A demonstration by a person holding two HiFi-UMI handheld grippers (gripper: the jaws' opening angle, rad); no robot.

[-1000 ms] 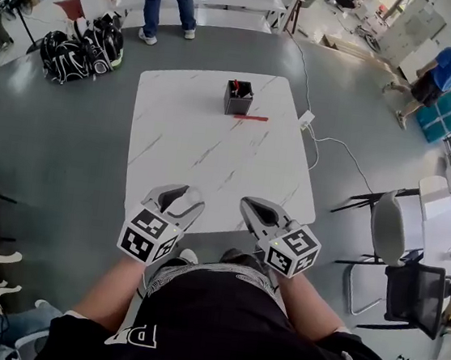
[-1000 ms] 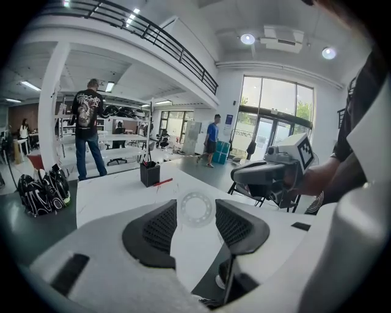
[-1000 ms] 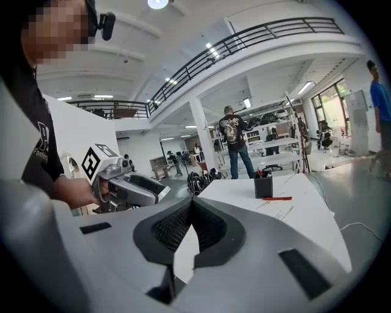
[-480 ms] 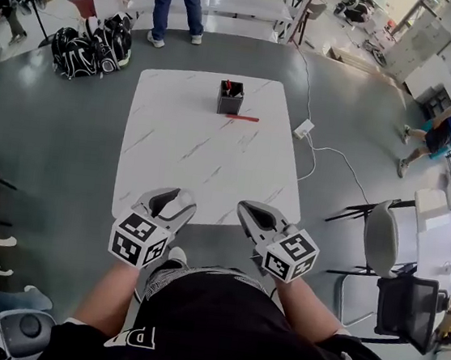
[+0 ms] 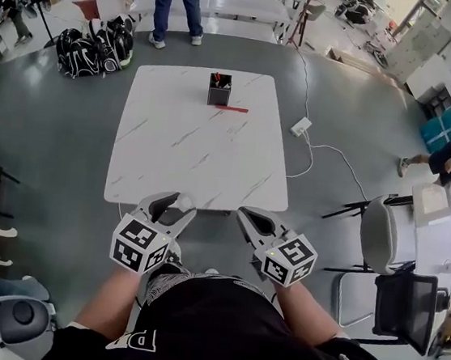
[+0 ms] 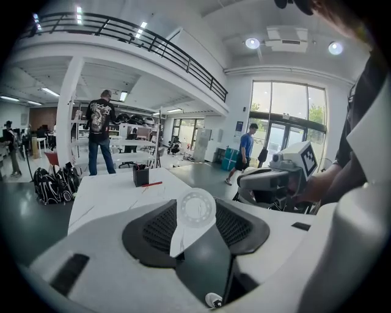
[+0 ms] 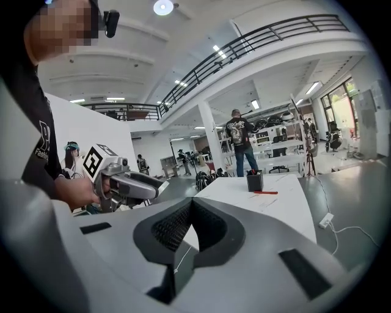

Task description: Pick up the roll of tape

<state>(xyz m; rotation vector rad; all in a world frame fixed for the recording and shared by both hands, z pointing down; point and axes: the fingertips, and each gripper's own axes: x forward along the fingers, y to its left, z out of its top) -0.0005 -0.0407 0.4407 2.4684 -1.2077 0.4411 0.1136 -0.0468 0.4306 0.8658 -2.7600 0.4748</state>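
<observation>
shirt [image 5: 207, 328]: black, white letters | left claw [image 5: 170, 202], right claw [image 5: 252, 217]: white-grey, black pads | cubes [image 5: 140, 244]: black-white squares

Bright, even indoor light; ceiling lamps [image 6: 253, 43] glare; fisheye bending edges; window [image 6: 287, 116] perhaps overexposed.

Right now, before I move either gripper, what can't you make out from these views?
Black square pen holder: contents too small in every view.
Thin red stick beside it on the white marbled table: too small to identify.
Translucent roll of tape in the left gripper: lower edge lost against the black pads in the left gripper view; too small to tell from the gripper in the head view.
</observation>
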